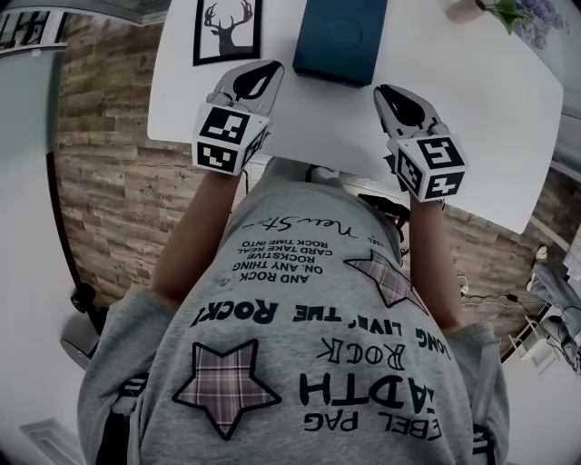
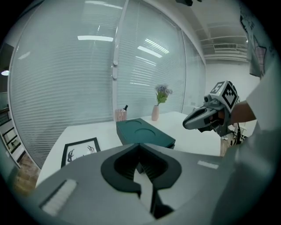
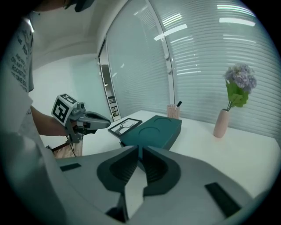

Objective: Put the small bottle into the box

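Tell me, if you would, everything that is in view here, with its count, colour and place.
table: one, white, in front of the person.
box: one, dark teal, two round recesses on top, mid-table.
framed picture: one, black frame, deer drawing, flat on the table beside the box.
vase: one, pink, holding purple flowers, far side of the table.
cup: one, pinkish, dark item inside, behind the box.
small bottle: none in view.
floor: wood-patterned, brown, under the table.
shirt: one, grey, printed, on the person.
left gripper: one, grey, over the table's near edge, jaws together, empty.
right gripper: one, grey, over the near edge, jaws a slit apart, empty.
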{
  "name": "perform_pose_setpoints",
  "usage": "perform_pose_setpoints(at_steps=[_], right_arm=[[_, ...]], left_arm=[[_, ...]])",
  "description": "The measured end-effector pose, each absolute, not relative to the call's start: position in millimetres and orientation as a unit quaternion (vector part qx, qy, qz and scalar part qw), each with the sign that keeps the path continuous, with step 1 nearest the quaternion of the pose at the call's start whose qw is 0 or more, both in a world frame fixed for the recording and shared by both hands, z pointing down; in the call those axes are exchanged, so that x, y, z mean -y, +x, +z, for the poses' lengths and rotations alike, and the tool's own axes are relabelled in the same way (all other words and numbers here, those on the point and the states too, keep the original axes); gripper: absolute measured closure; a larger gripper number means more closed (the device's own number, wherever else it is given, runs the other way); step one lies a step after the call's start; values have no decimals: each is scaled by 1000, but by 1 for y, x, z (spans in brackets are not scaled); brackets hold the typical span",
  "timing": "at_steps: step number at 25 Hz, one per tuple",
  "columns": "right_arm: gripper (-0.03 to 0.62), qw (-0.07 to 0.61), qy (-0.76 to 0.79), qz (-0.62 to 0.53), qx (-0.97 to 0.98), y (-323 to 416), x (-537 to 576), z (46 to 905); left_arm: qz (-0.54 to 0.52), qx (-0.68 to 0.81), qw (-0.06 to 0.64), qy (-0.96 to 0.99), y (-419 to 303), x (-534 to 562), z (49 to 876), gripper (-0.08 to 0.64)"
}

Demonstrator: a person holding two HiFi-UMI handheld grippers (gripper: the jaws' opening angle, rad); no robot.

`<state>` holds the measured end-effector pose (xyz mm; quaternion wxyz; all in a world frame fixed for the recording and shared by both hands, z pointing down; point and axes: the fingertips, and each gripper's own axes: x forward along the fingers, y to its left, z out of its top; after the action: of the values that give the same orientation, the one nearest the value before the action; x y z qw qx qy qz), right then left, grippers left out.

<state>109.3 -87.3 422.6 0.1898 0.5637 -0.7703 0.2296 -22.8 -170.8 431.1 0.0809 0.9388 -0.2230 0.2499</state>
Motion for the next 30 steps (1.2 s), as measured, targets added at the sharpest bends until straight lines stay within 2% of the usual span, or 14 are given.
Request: perform_pose_setpoints(at_steps=[11, 23, 30], right_arm=[[568, 145, 594, 130, 780, 125, 85, 324], [572, 33, 626, 62, 776, 145, 57, 225], [572, 11, 629, 24, 777, 138, 44, 187]], left_arm=[[162, 251, 45, 953, -32, 163, 347, 549], [84, 276, -14, 957, -65, 147, 245, 549], [48, 292, -34, 955, -78, 136, 208, 549]])
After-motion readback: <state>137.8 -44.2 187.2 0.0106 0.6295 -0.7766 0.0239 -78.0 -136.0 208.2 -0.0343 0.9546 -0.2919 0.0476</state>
